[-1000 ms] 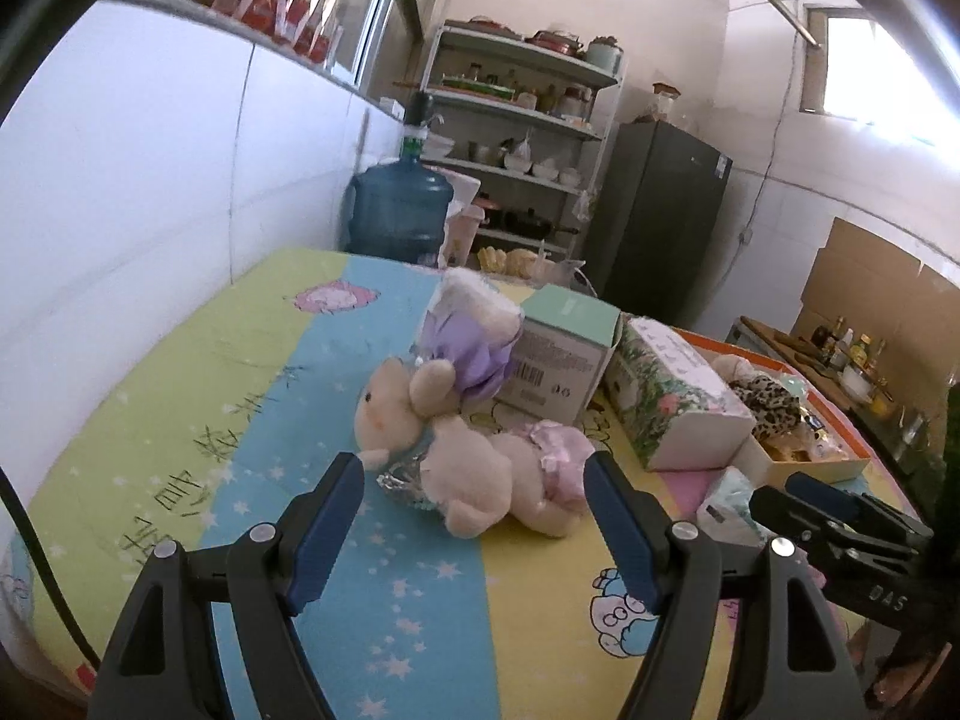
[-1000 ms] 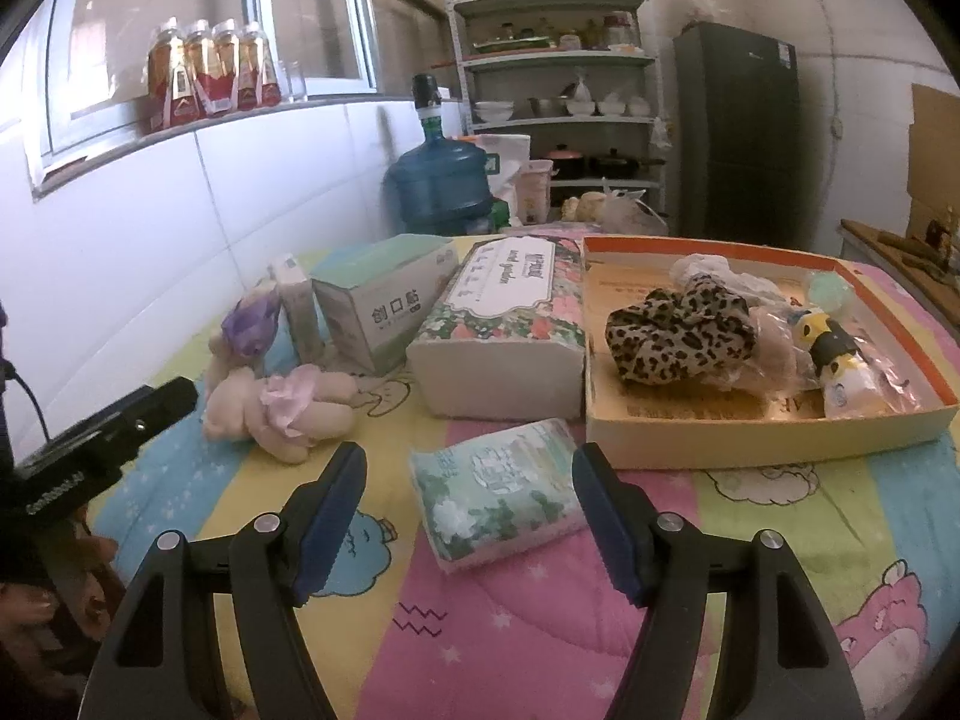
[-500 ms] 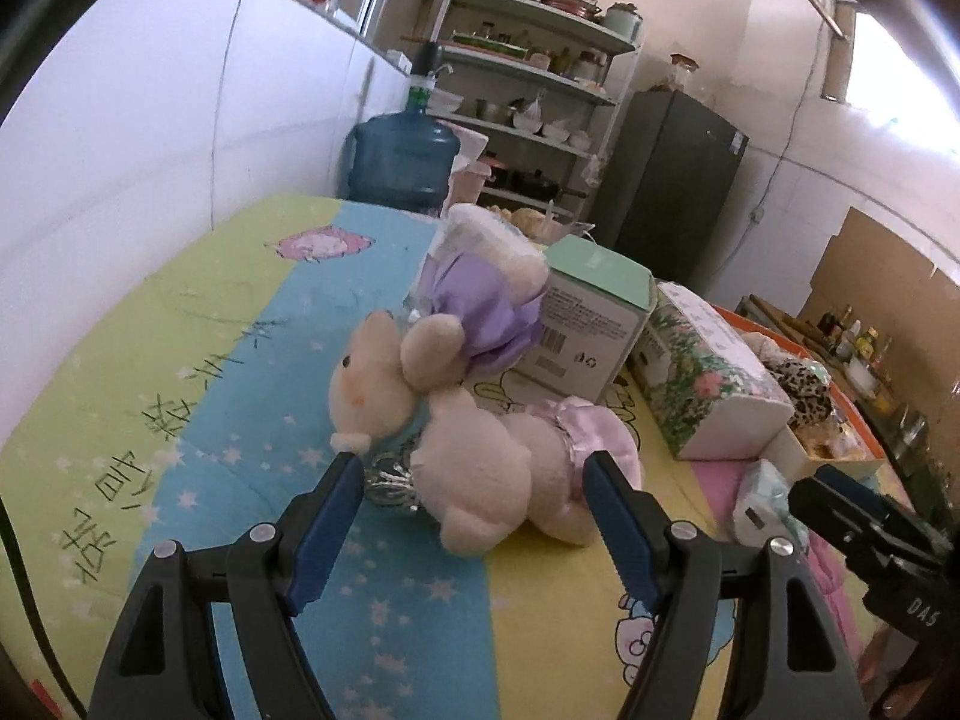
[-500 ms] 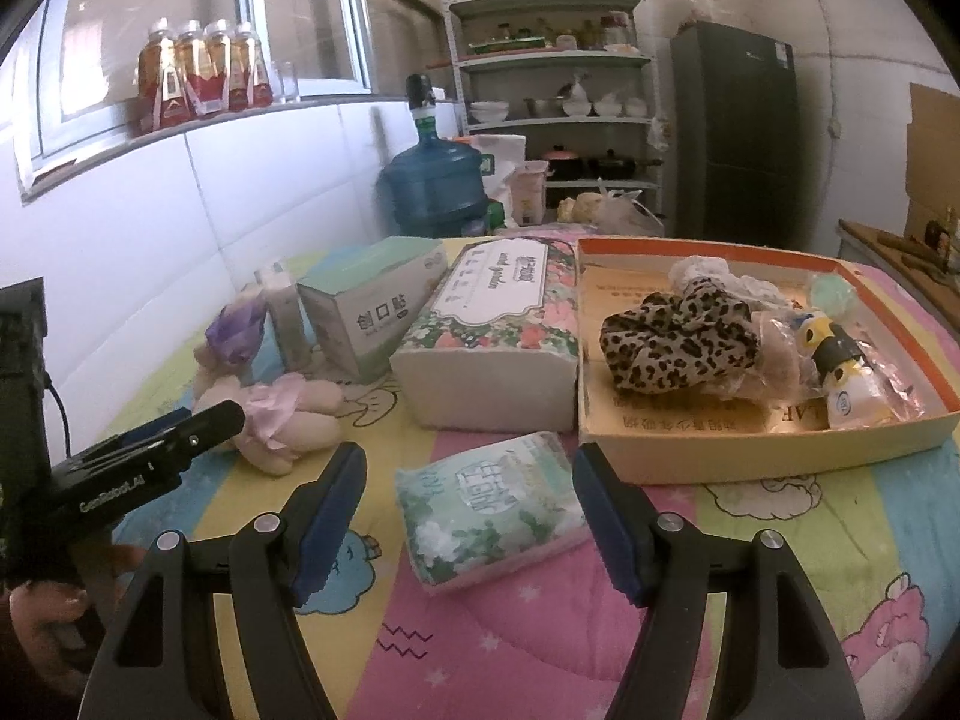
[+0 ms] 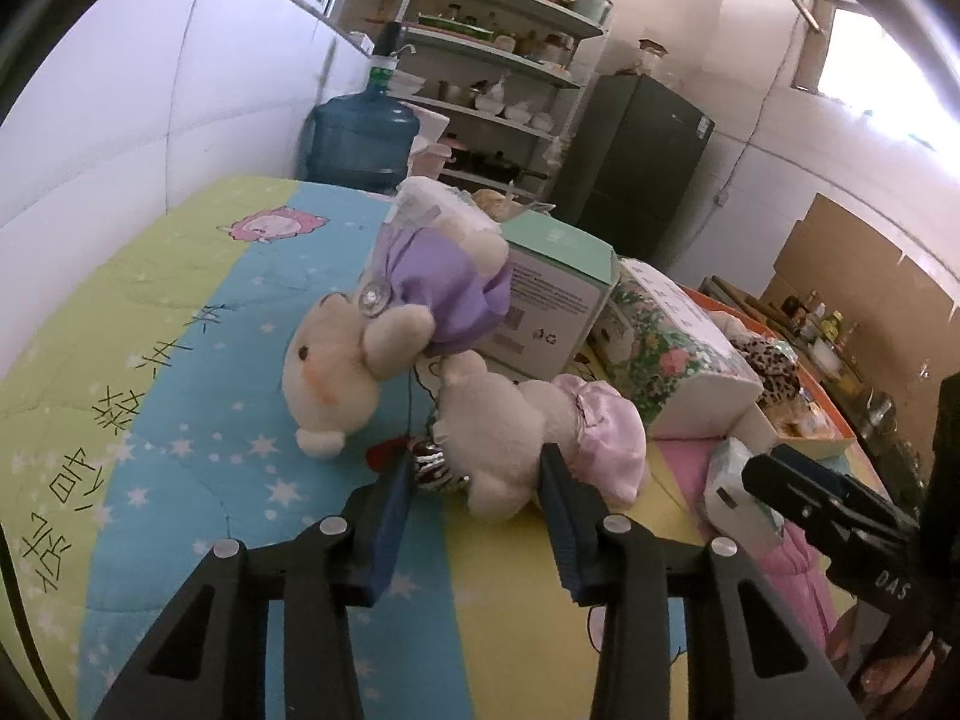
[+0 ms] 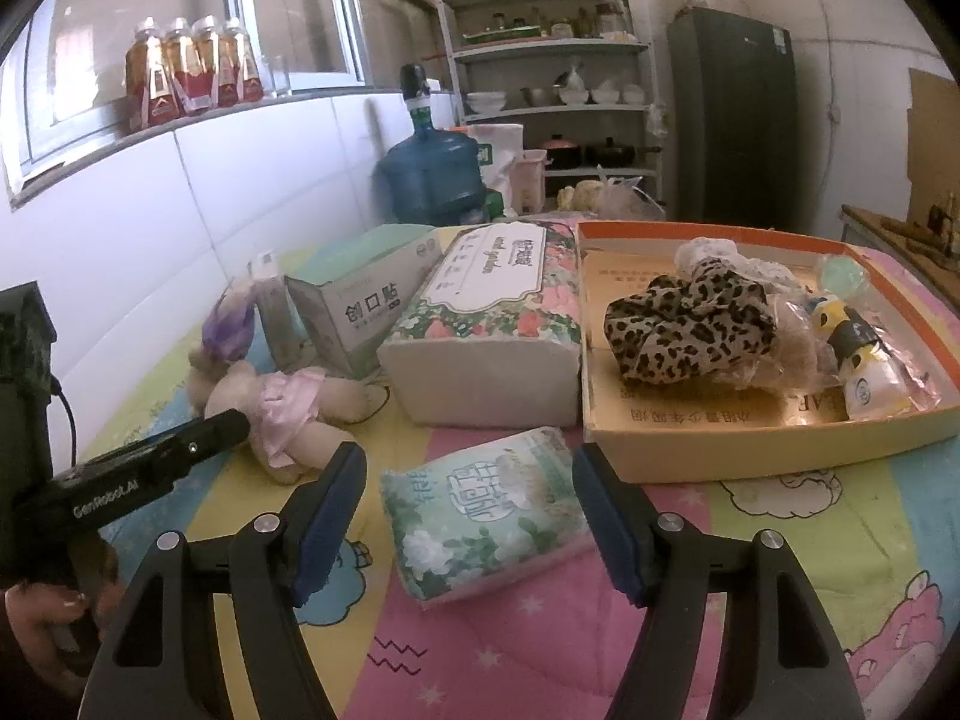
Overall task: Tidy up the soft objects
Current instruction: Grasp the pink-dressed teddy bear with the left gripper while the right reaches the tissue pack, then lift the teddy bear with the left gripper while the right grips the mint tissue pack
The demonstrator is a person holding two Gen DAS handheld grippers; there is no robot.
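Note:
A cream plush bear in a pink skirt (image 5: 516,420) lies on the cartoon quilt (image 5: 180,396), and a second bear in a purple dress (image 5: 336,378) leans over it. My left gripper (image 5: 477,459) has the pink-skirt bear's lower body between its blue pads. Its jaws are closing; the right pad is at the plush, while the left pad is still off it, beside a shiny trinket. My right gripper (image 6: 469,456) stands open around a green flowered tissue pack (image 6: 486,516), with neither pad touching it. An orange-rimmed cardboard tray (image 6: 762,438) holds a leopard scrunchie (image 6: 690,324) and wrapped toys.
A floral tissue box (image 6: 486,324) and a mint carton (image 6: 360,306) stand between the bears and the tray. A white tiled wall (image 6: 150,228) runs along the left of the quilt. Beyond the far edge are a blue water jug (image 6: 432,180), shelves and a dark fridge.
My left gripper came forward and down onto the pink-skirt bear, and its jaws narrowed around it. The right gripper stayed over the tissue pack.

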